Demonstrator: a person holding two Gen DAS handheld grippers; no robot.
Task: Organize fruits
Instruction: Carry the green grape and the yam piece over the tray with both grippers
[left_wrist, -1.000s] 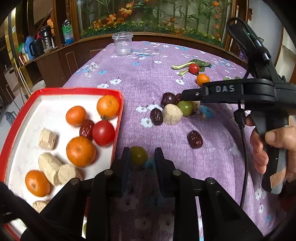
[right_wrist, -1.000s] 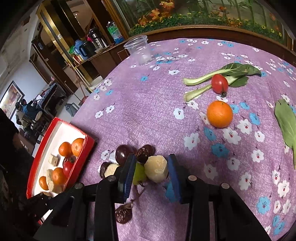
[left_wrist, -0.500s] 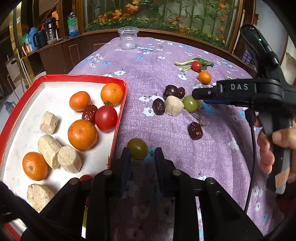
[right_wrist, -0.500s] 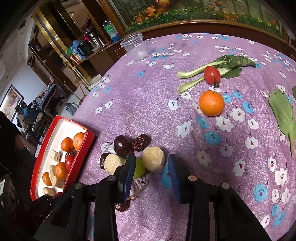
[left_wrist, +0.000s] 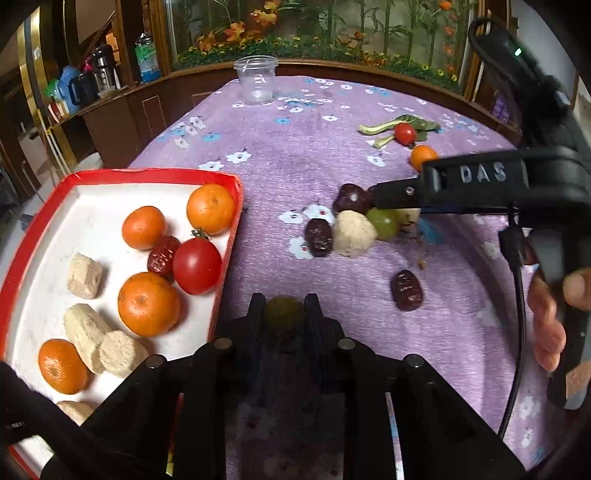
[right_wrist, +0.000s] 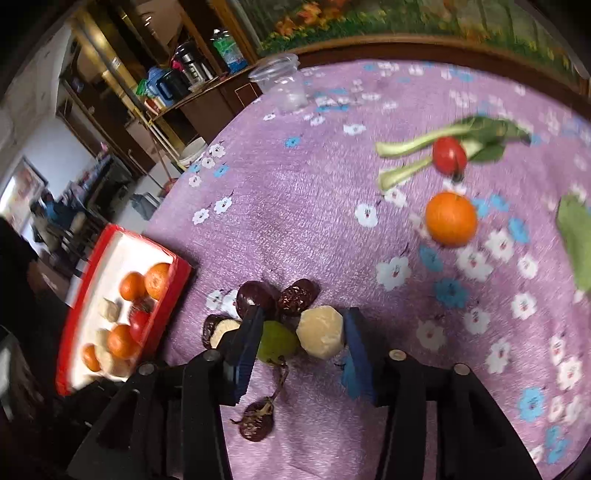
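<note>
while both tools point steeply down at the purple flowered table (left_wrist: 295, 155), i log this. my left gripper (left_wrist: 284, 314) has just finished closing and its fingers clamp a small olive-green fruit (left_wrist: 284, 315), just beside the near right corner of the red tray (left_wrist: 229, 177).

tray contents, left wrist view: five oranges (left_wrist: 147, 304), one red tomato (left_wrist: 197, 260), a wrinkled red date (left_wrist: 162, 254) touching the tomato, and several pale beige chunks (left_wrist: 85, 275).

my right gripper (right_wrist: 301, 334) has just been opening a little; its blue-padded fingers (right_wrist: 247, 343) stand apart around two things: a green grape (right_wrist: 279, 341) against the left pad and a pale peeled chunk (right_wrist: 321, 332) near the right pad. i cannot tell whether the right pad touches the chunk. i read it as not gripping.

behind them a dark plum-like fruit (right_wrist: 255, 297) and a dark date (right_wrist: 297, 293) sit touching the cluster; another date and beige piece (right_wrist: 221, 330) lie left of the left finger. a lone date with a stem (right_wrist: 258, 419) lies on the cloth nearer the camera.

farther off: an orange (right_wrist: 450, 218), a red tomato (right_wrist: 448, 155) lying on leafy greens (right_wrist: 443, 140), a clear plastic cup (right_wrist: 282, 86) at the far edge. right wrist view is motion-blurred.

a hand (left_wrist: 550, 314) grips the right tool's handle.
</note>
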